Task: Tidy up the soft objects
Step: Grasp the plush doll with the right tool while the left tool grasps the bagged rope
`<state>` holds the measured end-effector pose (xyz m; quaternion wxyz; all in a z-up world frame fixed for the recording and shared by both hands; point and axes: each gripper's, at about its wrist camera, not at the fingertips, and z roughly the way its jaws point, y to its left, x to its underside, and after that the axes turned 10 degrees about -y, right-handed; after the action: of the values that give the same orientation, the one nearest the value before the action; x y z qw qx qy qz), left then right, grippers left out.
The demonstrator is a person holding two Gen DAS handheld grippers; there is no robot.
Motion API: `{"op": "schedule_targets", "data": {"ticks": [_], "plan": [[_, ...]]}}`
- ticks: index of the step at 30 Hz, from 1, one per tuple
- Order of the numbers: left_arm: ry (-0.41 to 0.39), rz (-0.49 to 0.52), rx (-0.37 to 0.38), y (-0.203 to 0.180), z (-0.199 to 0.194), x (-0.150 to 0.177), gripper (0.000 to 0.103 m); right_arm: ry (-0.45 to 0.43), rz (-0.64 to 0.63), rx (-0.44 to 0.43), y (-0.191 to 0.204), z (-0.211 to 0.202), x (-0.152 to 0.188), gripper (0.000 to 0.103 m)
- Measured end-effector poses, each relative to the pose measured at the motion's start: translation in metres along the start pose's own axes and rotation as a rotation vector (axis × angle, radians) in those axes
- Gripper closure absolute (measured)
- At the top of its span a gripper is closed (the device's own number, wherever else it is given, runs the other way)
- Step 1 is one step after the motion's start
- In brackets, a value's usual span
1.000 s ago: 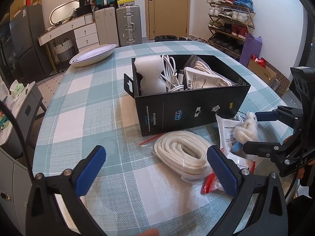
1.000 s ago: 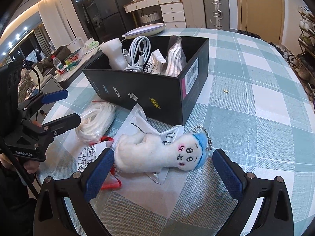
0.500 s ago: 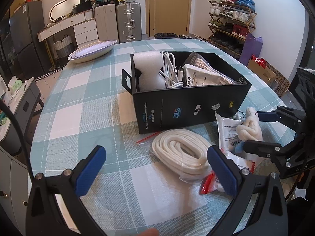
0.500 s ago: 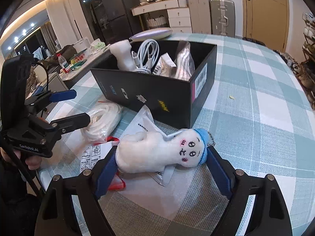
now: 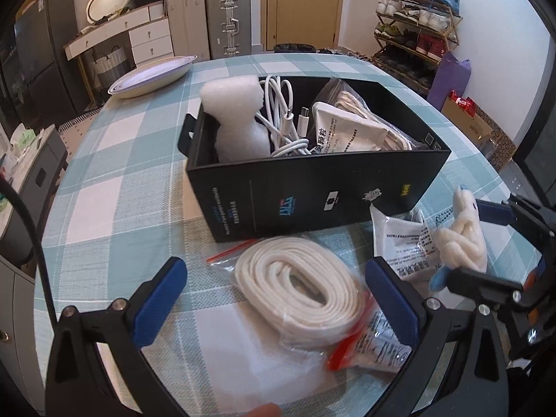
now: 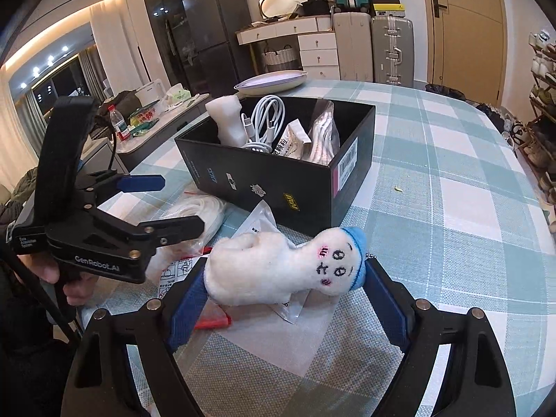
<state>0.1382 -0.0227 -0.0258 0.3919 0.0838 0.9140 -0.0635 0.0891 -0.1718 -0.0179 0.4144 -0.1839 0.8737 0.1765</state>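
The right gripper (image 6: 283, 307) grips the plush (image 6: 285, 267) end to end, its long axis crosswise between the fingers, blue-capped head at the right finger, just above the bench (image 6: 451, 236). The left gripper (image 5: 276, 300) hangs released over bagged cord (image 5: 299, 288).
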Motion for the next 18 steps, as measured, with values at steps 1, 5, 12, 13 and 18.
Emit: {"op": "schedule_targets", "data": {"ticks": [1, 5, 12, 13, 18], "plan": [[0.006, -0.006, 0.0, 0.0, 0.002, -0.001, 0.0, -0.002, -0.001, -0.001, 0.0, 0.0, 0.0, 0.016], [0.024, 0.016, -0.046, -0.004, 0.01, -0.002, 0.0, -0.011, -0.005, -0.002, -0.001, -0.004, 0.0, 0.016], [0.047, 0.015, -0.076, 0.008, 0.007, 0.008, 0.0, -0.009, -0.005, 0.002, -0.002, -0.006, 0.001, 0.016], [0.049, 0.014, -0.077, 0.009, 0.006, 0.01, 0.0, -0.008, -0.008, 0.003, -0.002, -0.006, 0.0, 0.016], [0.06, 0.007, -0.073, 0.013, 0.005, 0.013, 0.0, -0.012, -0.017, 0.0, 0.003, -0.006, -0.002, 0.016]]}}
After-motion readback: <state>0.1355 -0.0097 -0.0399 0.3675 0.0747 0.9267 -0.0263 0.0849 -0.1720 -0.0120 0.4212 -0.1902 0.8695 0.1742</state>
